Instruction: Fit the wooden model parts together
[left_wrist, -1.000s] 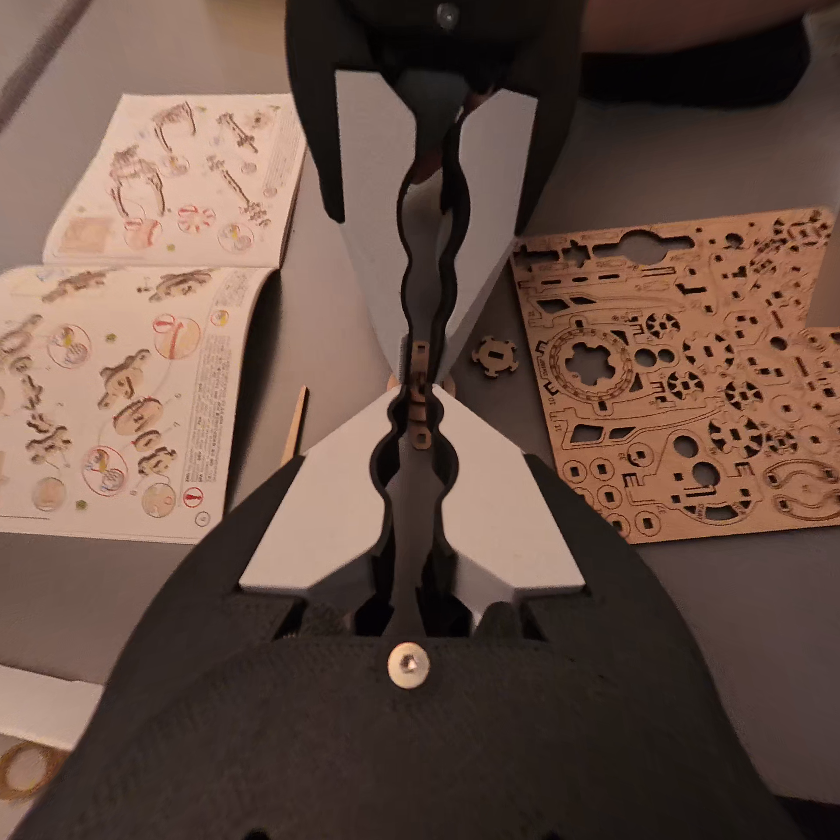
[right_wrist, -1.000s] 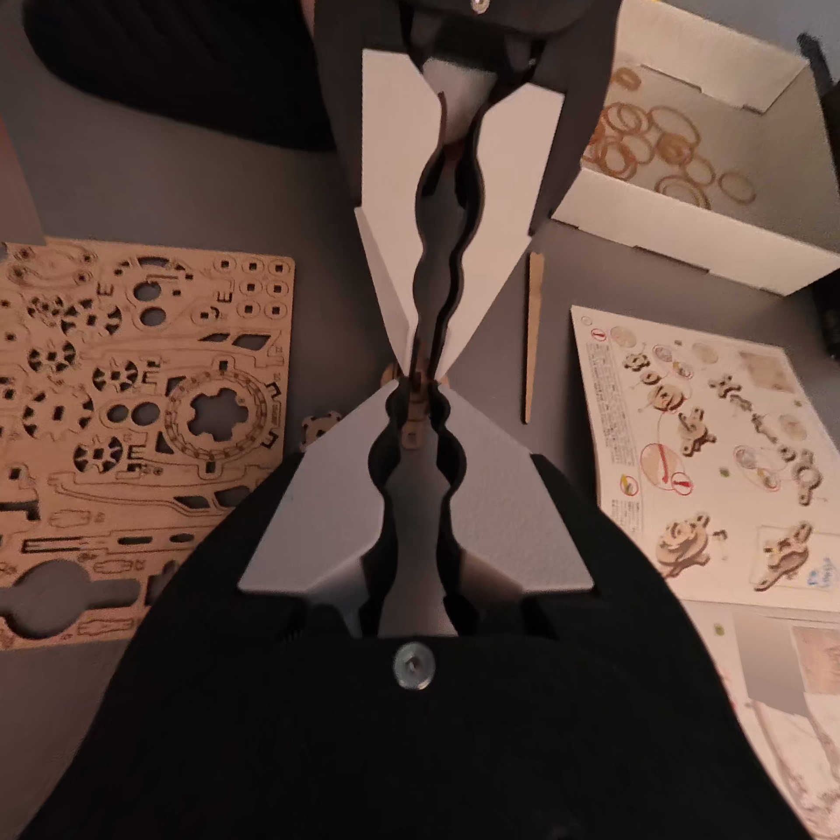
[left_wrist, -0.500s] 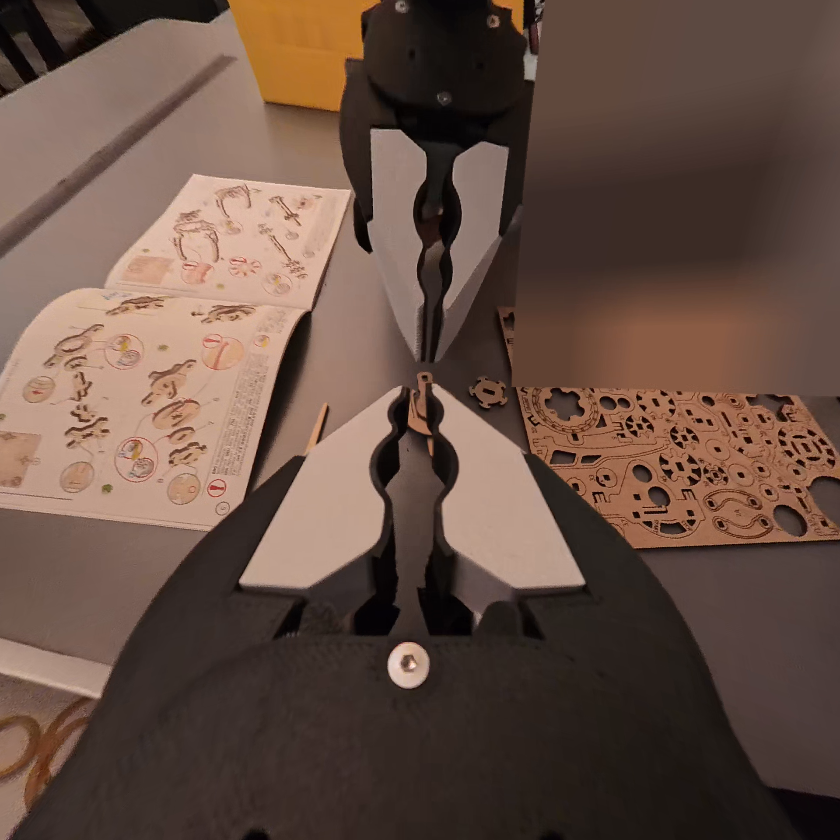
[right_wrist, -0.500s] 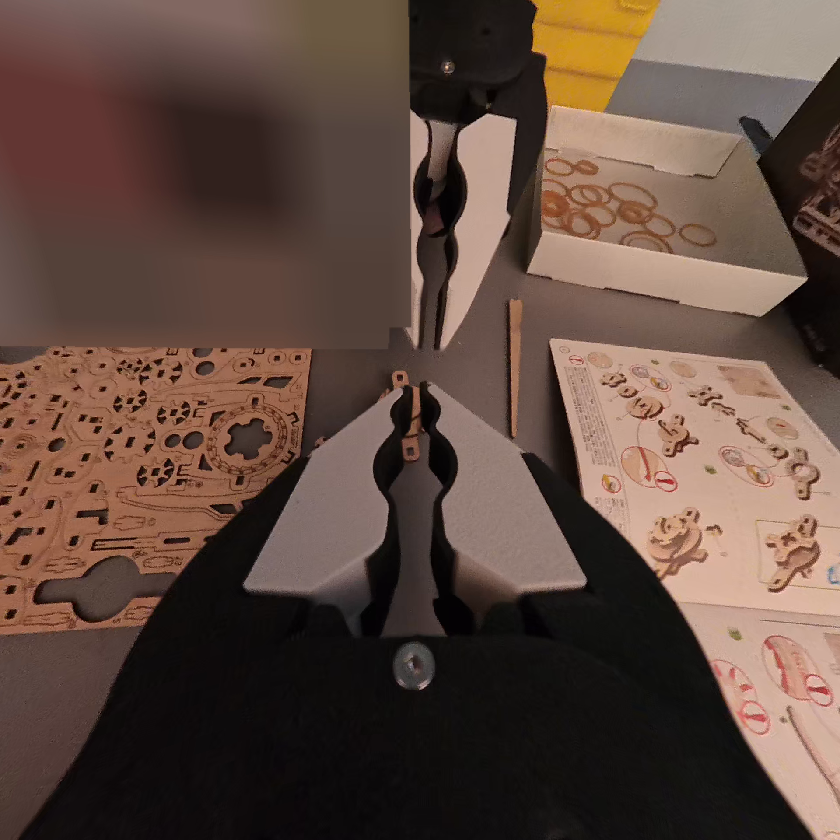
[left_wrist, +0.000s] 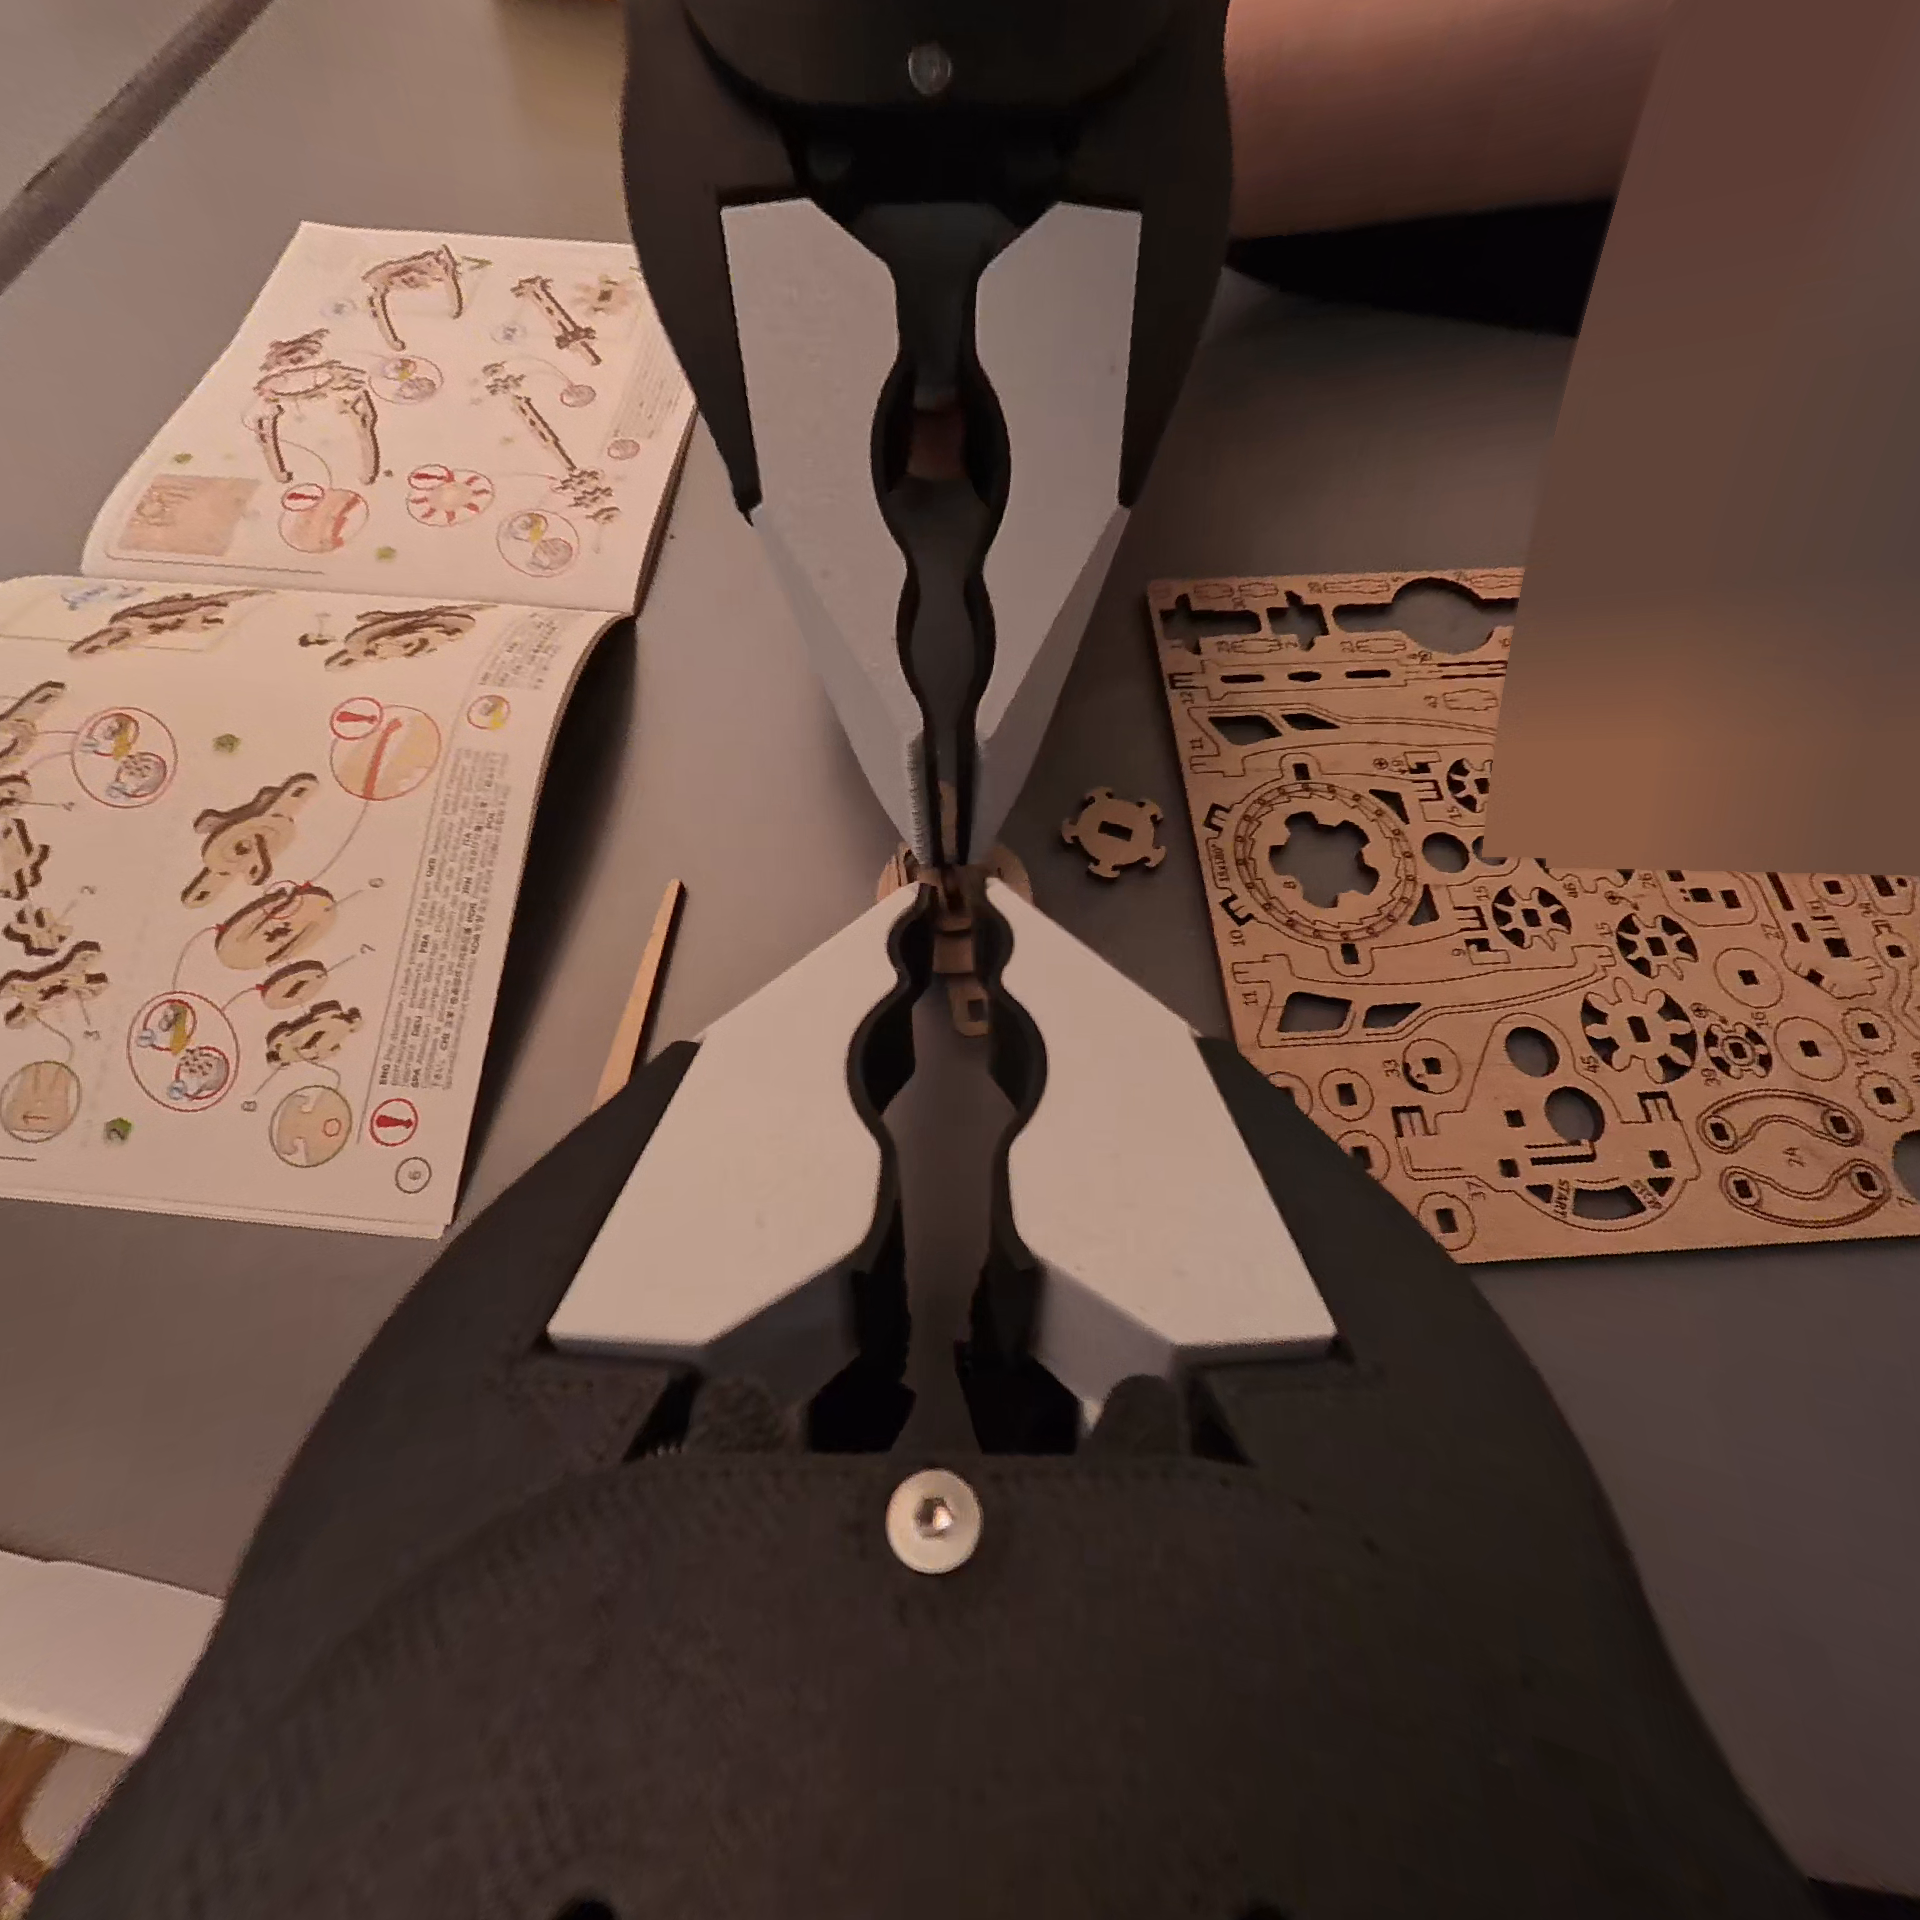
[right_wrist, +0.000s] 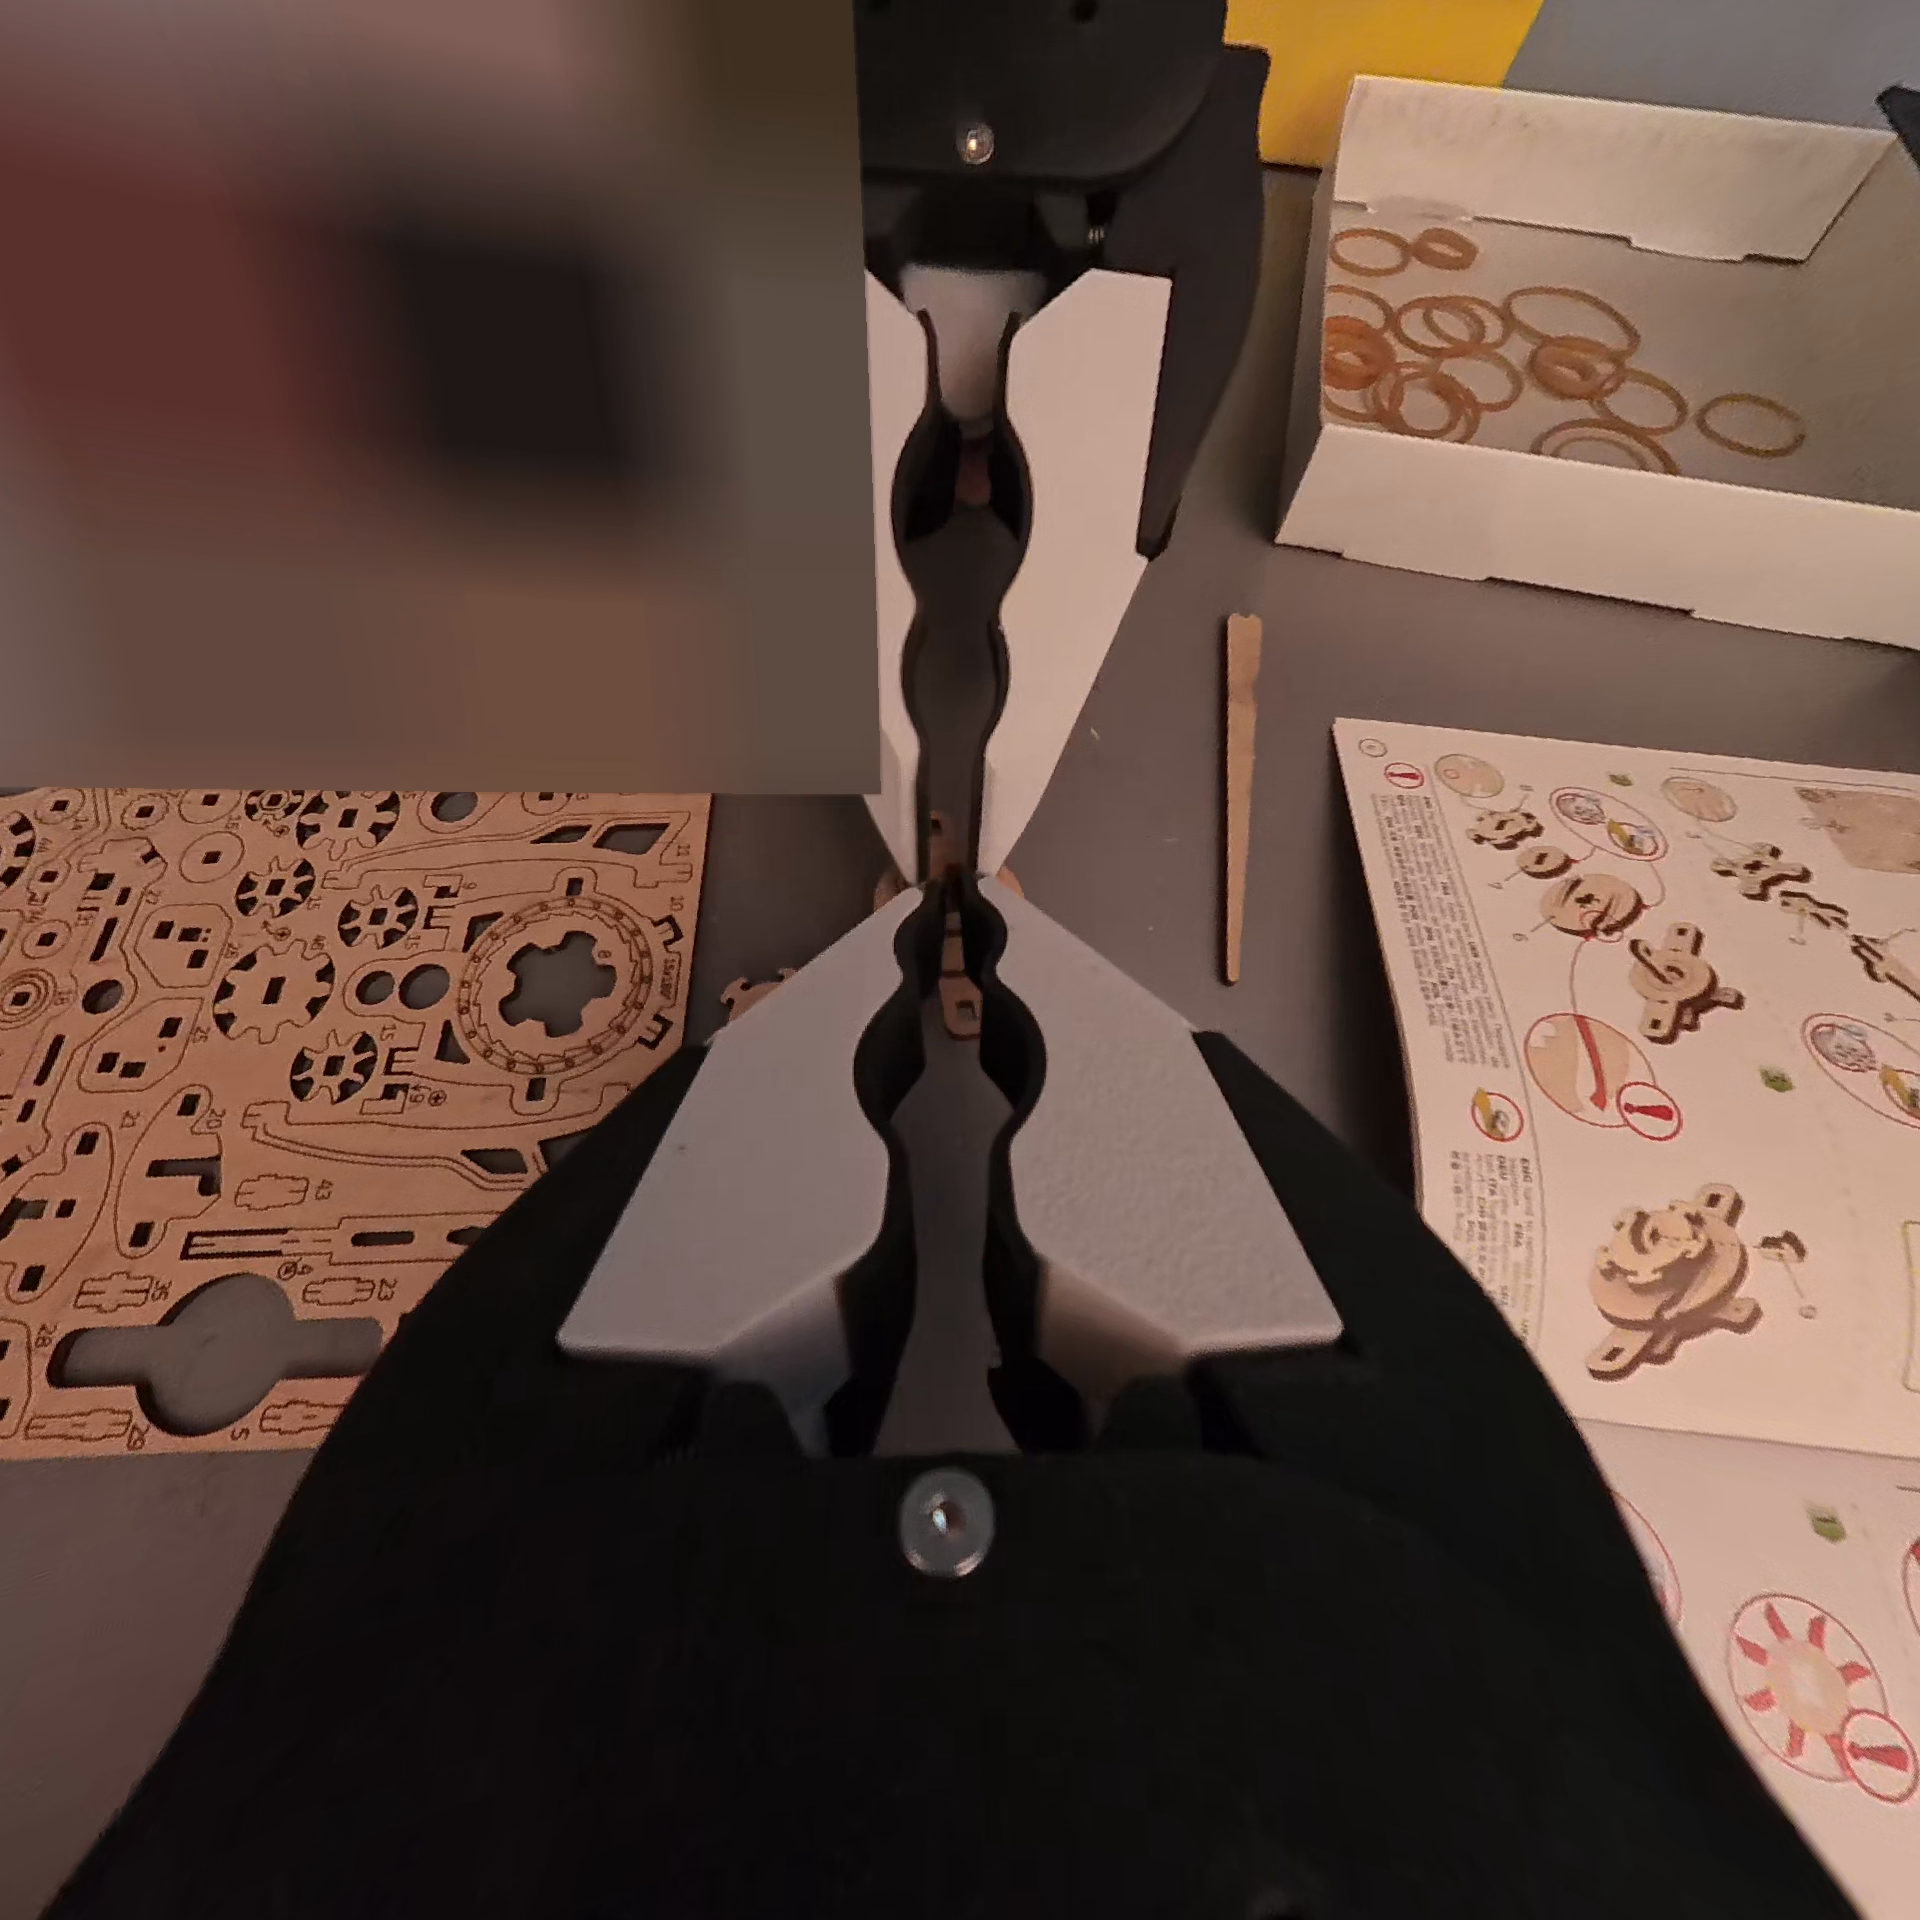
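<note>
Half a second ago the two grippers stood apart; now they meet tip to tip above the table (left_wrist: 790, 1226). Left gripper (left_wrist: 951, 906) is pinched narrow on a small wooden strip (left_wrist: 961, 982); right gripper (right_wrist: 951, 902) is likewise pinched on its own wooden piece (right_wrist: 954, 1003). The two parts touch at the tips, over a round wooden part (left_wrist: 1006, 871). Loose gear (left_wrist: 1112, 831), parts sheet (left_wrist: 1558, 1039), wooden stick (left_wrist: 644, 971) and open booklet (left_wrist: 260, 883) lie as before.
</note>
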